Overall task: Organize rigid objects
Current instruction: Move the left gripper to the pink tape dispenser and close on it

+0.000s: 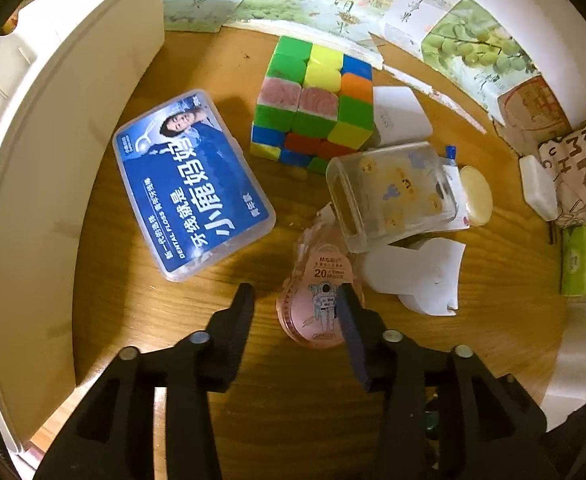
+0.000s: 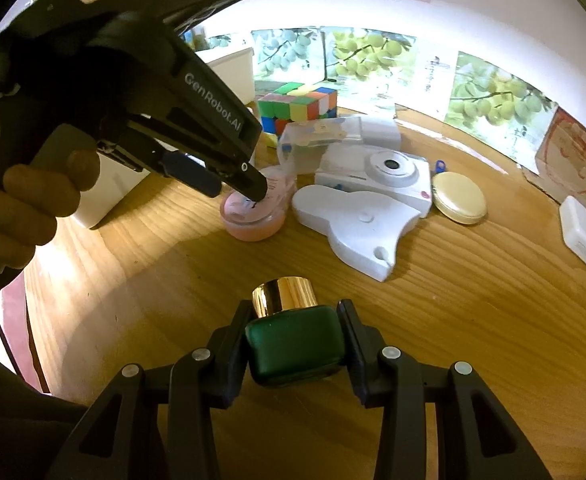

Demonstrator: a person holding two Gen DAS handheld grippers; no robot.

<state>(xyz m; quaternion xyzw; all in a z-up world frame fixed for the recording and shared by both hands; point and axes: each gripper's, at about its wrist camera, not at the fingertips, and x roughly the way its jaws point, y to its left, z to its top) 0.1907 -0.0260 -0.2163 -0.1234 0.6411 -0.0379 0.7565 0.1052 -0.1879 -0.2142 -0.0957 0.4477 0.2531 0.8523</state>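
The right gripper (image 2: 296, 312) pinches a green bottle (image 2: 295, 346) with gold cap, likely lifted for sorting. The left gripper (image 1: 295, 300) hangs spread over the pink correction tape (image 1: 317, 304) (one finger overlapping it), beside the white bin (image 1: 53, 140) on the table (image 1: 133, 312).

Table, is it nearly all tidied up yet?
Not nearly. Done: nothing looks put away, and the inside of the white container is hidden. In hand: the right tongs are shut on the green bottle, and the left tongs hang open over the pink tape. Left: the cube, floss box, clear box and camera lie loose on the table.
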